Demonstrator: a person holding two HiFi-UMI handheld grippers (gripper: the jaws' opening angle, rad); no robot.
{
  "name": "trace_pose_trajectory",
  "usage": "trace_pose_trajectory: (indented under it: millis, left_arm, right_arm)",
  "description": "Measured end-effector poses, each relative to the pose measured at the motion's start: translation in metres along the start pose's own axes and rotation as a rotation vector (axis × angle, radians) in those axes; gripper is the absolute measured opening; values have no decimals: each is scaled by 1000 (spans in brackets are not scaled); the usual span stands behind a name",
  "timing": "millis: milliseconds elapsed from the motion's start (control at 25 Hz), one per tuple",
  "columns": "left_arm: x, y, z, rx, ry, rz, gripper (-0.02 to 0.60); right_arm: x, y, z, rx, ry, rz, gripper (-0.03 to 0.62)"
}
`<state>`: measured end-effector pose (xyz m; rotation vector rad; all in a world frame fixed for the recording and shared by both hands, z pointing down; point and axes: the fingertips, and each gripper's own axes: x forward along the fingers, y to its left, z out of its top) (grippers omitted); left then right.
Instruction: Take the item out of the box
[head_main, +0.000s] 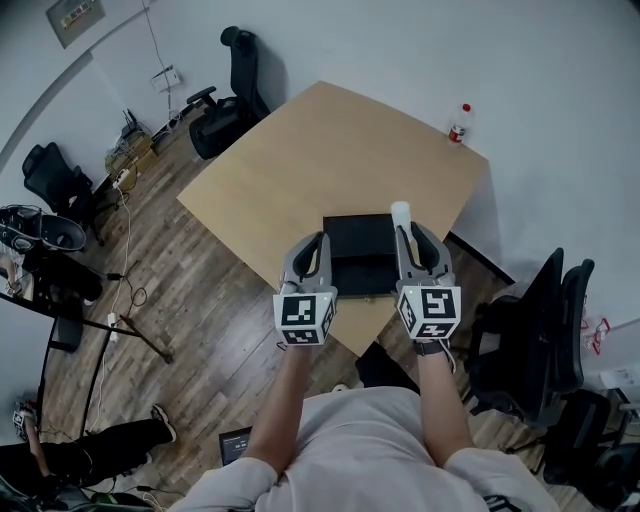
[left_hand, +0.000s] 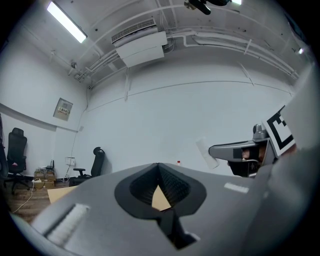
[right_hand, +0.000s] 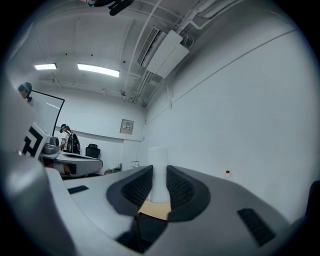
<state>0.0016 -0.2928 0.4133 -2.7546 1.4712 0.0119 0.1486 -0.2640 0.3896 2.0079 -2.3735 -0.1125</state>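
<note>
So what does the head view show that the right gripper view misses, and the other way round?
Only the head view shows the black box, the person's forearms and the wooden floor. Only the right gripper view shows the ceiling lights and the air-conditioning unit. Both show the right gripper shut on the white cylinder, the left gripper, and the red-capped bottle.
</note>
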Motion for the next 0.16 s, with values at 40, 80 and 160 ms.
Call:
trace_pose_trajectory:
  millis: [40, 80, 160]
  left_arm:
    - [2, 2, -1, -3, 1, 3, 6]
    - [4, 4, -1, -6, 3, 6, 6]
    - [9, 8, -3, -11, 6, 14, 6]
  right_arm:
    - [2, 0, 0, 0, 1, 3, 95]
    - [5, 0, -1, 0, 3, 8, 95]
    - [11, 1, -4, -2, 8, 19, 95]
